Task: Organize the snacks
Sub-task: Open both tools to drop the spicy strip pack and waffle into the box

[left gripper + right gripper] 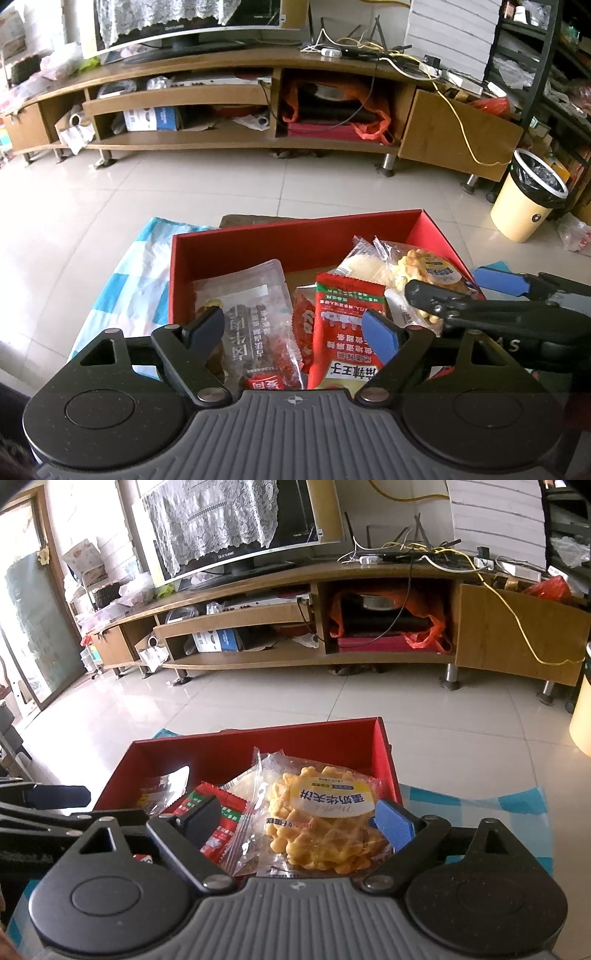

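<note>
An open red box [295,240] [258,749] holds several snack packets. Among them are a clear packet with dark print [255,314], a red and green packet [347,325] [229,816], a white cracker packet [362,266] and a waffle packet [428,273] [325,823]. My left gripper [293,325] hangs open over the clear and red packets, its pads apart from them. My right gripper [297,819] [458,286] stands open with the waffle packet lying between its fingers, not pinched. One blue finger [59,795] of the left gripper shows at the left edge of the right wrist view.
The box rests on a blue and white checked cloth [129,280] [480,805]. Pale tiled floor [221,184] stretches to a long wooden TV stand [258,140] with cluttered shelves. A cream bin [528,195] with a black liner stands at the right.
</note>
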A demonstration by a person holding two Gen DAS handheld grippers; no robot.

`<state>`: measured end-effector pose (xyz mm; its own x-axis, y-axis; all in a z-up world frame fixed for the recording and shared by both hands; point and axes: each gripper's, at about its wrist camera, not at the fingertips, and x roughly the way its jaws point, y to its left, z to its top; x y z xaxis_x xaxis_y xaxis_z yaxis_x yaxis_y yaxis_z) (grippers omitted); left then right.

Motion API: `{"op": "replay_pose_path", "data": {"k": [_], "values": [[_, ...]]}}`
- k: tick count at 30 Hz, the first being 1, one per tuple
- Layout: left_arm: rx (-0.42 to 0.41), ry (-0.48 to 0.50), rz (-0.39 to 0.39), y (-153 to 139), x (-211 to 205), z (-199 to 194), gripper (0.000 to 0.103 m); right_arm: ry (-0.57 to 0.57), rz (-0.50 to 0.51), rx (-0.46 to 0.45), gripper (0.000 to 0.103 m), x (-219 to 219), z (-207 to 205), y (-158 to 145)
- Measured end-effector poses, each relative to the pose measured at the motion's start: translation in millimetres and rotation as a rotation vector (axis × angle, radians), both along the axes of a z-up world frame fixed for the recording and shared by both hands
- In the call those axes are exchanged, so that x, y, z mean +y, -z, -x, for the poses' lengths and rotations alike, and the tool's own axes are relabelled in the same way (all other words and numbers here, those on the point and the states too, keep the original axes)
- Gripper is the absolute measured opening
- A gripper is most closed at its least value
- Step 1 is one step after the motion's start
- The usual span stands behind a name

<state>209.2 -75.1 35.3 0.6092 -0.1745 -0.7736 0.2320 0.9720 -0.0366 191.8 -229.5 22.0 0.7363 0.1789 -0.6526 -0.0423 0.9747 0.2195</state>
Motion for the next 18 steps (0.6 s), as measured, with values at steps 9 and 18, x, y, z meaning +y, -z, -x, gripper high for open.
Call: {"op": "replay_pose_path", "data": {"k": [9,18], "values": [[0.019,-0.039,-0.008,3,1,2,0.095,0.005,0.003,0.003,0.09,-5,6,-2],[0.026,-0.069,-0.005,3,3,11,0.098,0.012,0.006,0.003,0.091,-3,18,-5]]}}
